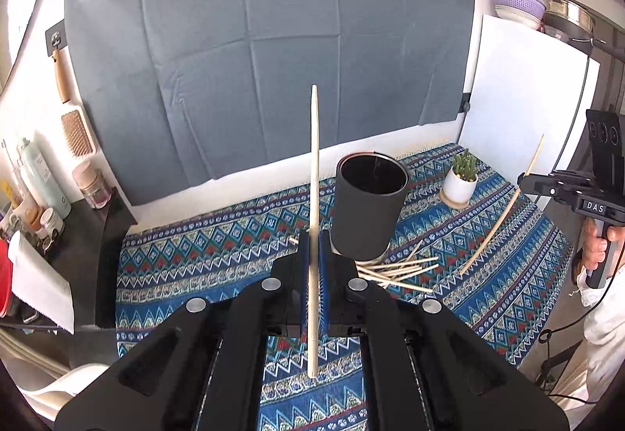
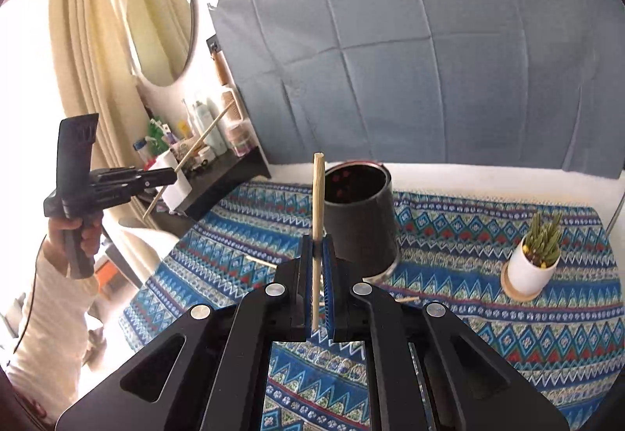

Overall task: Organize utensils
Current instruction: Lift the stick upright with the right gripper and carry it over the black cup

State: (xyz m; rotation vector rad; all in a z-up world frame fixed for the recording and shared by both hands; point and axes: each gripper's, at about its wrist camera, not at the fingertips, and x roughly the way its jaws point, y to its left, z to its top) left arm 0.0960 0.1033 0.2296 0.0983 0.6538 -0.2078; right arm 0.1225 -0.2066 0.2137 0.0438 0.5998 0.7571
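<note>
Left hand-held gripper pinches one upright chopstick; right hand-held gripper clamps another stick, both raised over the table. Beyond: loose sticks touching black cup, open cloth around, plant near far edge.

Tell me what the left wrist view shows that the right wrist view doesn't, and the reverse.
Only the left wrist view shows the loose pile of chopsticks on the cloth beside the holder, the hairbrush on the wall, and the cookware stacked at upper right.

Only the right wrist view shows the round mirror and the curtain.

Both show the black holder standing on the patterned tablecloth, the potted succulent, the grey backdrop, and the left gripper and right gripper each shut on one chopstick.
</note>
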